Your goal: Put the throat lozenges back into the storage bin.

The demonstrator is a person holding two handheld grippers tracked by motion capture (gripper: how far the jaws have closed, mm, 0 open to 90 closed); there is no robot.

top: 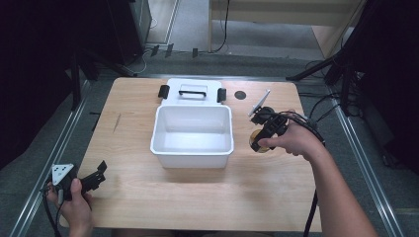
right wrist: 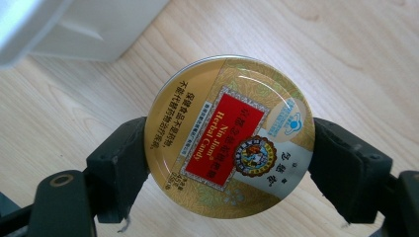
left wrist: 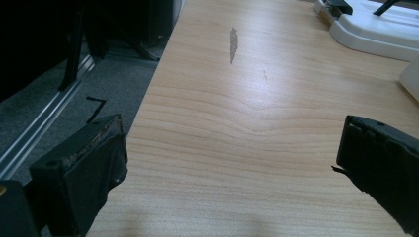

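A: What is counted on the pale wooden table (top: 148, 197)?

B: One round gold candy tin (right wrist: 230, 136), one open white plastic box (top: 192, 136) and one white lid (top: 192, 91) behind it.

A: And the grippers?

B: The tin is clamped by the right gripper (right wrist: 230, 163) just right of the box. The left gripper (left wrist: 232, 163) is held wide apart, nothing between. The lid is cut off in the left gripper view.
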